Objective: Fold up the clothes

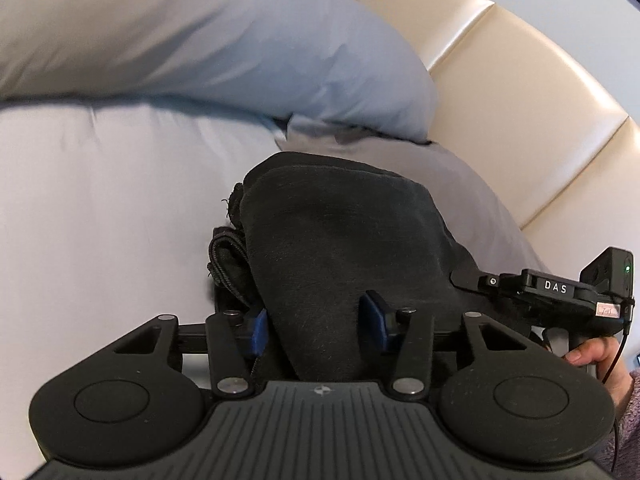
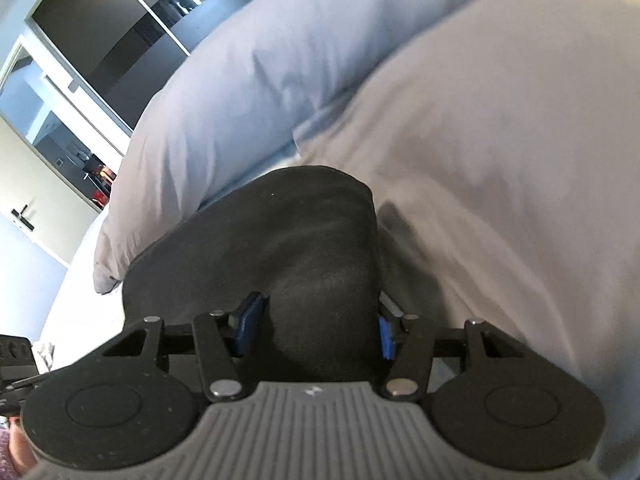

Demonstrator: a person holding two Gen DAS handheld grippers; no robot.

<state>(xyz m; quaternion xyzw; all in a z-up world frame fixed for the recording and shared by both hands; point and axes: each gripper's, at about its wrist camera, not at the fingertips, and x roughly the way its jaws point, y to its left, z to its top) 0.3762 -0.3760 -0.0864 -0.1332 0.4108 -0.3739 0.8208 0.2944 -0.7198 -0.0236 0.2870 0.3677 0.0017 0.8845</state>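
- On the bed, a black garment [image 1: 344, 240] lies bunched on the pale sheet [image 1: 100, 208], just below a light blue pillow [image 1: 224, 40].
- Left gripper [image 1: 320, 320]: its blue pads [image 1: 260, 330] sit partly apart with a thick fold of the black garment filling the gap between them; both pads press against the cloth.
- At the garment's left edge in the left wrist view, a ribbed hem or cuff [image 1: 228, 256] is rolled up beside the left pad.
- A padded cream headboard [image 1: 520, 100] runs behind the pillow.
- Right gripper [image 2: 316, 330]: its blue pads [image 2: 250, 320] are also partly apart, and the same black garment [image 2: 280, 248] bulges up between them, touching both.
- In the right wrist view, the garment lies near the pillow [image 2: 260, 80], with a mound of pale bedding [image 2: 500, 140] to its right.
- Far left of that view, dark wardrobe doors [image 2: 120, 20] stand beyond the bed.
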